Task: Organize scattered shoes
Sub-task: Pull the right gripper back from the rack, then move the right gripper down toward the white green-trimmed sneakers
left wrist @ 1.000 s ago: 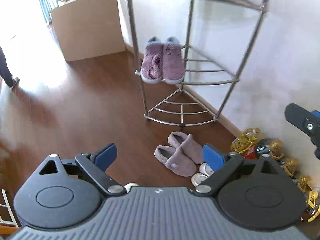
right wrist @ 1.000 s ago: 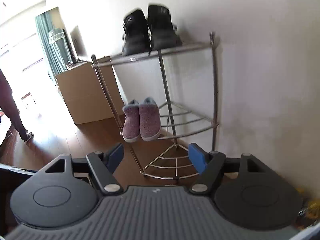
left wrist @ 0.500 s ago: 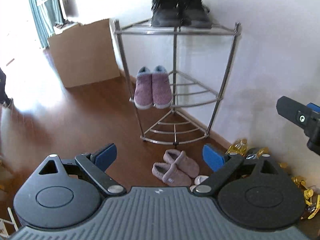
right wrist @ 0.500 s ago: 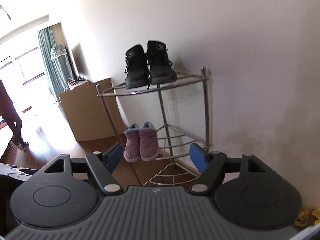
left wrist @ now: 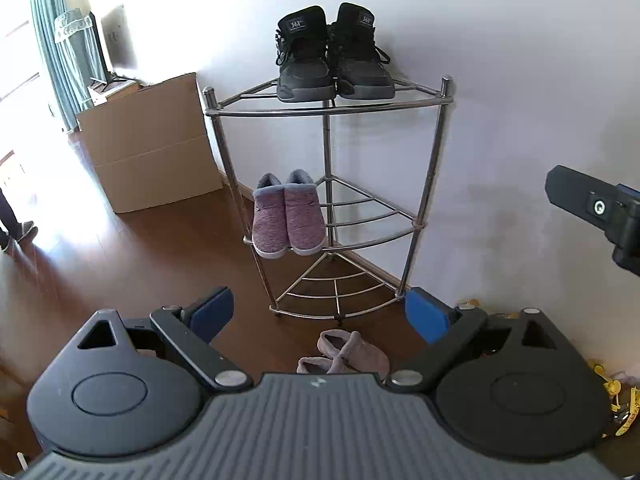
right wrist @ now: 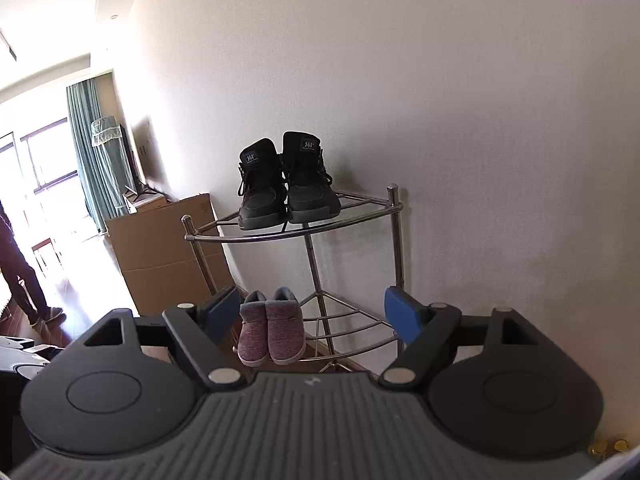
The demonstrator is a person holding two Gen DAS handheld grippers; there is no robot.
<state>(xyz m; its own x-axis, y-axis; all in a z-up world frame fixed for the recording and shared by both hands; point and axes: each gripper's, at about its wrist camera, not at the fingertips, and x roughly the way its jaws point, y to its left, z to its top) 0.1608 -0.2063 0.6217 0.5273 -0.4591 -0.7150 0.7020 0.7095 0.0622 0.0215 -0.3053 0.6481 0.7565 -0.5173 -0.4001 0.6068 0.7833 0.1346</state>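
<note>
A chrome corner rack (left wrist: 430,184) (right wrist: 396,240) stands against the white wall. Black high-top sneakers (left wrist: 334,56) (right wrist: 286,182) sit paired on its top shelf. Purple slippers (left wrist: 286,216) (right wrist: 270,330) sit on the middle shelf, and the bottom shelf is bare. A pair of grey slippers (left wrist: 352,354) lies on the floor in front of the rack, partly hidden by my left gripper (left wrist: 320,314), which is open and holds nothing. My right gripper (right wrist: 310,314) has nothing between its fingers and its jaws are opening; part of it shows at the right edge of the left wrist view (left wrist: 596,208).
A cardboard box (left wrist: 148,144) (right wrist: 168,252) stands left of the rack on the dark wood floor. Yellow trinkets (left wrist: 612,384) lie along the wall at right. A person's legs (right wrist: 24,280) stand far left by the bright window.
Both grippers have risen and tilted up. The rack's top shelf with the black sneakers has come fully into the left view, and the grey slippers have slid toward the bottom edge.
</note>
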